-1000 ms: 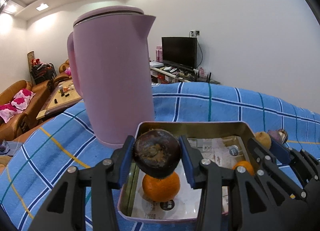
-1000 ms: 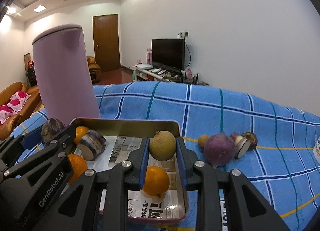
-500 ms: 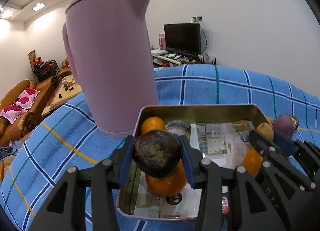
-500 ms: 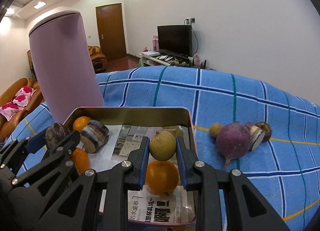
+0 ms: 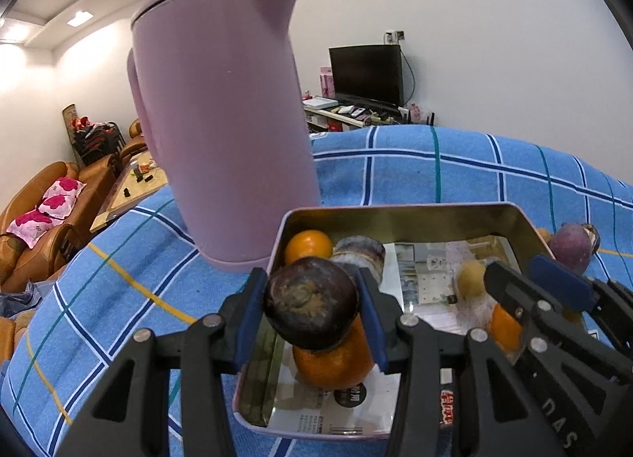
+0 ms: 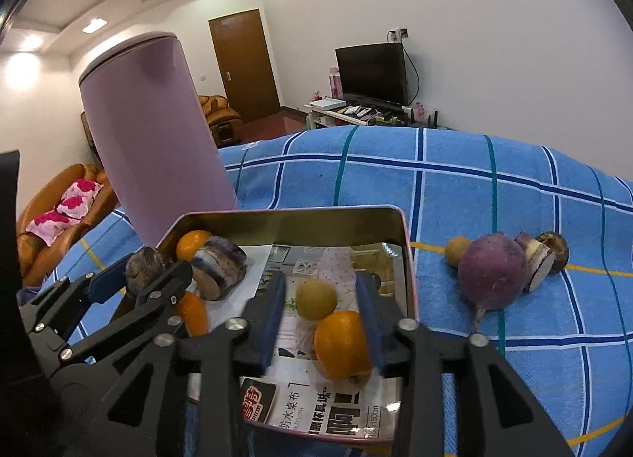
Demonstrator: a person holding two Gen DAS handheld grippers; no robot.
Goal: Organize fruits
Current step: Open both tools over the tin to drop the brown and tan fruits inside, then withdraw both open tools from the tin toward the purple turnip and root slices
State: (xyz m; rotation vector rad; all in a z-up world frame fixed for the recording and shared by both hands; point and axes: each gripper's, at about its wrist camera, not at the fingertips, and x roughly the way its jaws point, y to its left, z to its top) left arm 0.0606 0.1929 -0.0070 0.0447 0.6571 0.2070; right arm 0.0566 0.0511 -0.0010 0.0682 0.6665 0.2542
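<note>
Your left hand-held gripper (image 5: 312,308) is clamped on a dark purple-brown round fruit (image 5: 310,308), held above the near left part of the tin tray (image 5: 399,215). Your right hand-held gripper (image 6: 320,300) stands spread, its blue pads (image 6: 271,312) apart from the small yellow-green fruit (image 6: 315,298) between them; whether that fruit rests on the tray's paper lining or is in the air, you cannot tell from either view.

By size: the counter under its blue checked cloth (image 6: 474,188) carries everything. The pink kettle (image 5: 221,120) stands upright just beside the tray's far left corner. The tray itself is a shallow rectangular tin lined with printed paper (image 6: 316,417).

Outside the tray, on the cloth to its right, lies a purple turnip (image 6: 492,271) with its root pointing toward you. Touching its far side is a cut purple-skinned piece (image 6: 534,259) showing a pale face, then a dark brown round fruit (image 6: 556,251), and on the turnip's left a small tan fruit (image 6: 455,251).

Inside the tray, one orange (image 6: 342,344) lies near the right wall, just under the right gripper. Another orange (image 5: 334,358) sits directly beneath the fruit in your left gripper. A third orange (image 5: 308,245) occupies the far left corner, touching a cut purple root chunk (image 6: 219,265).
</note>
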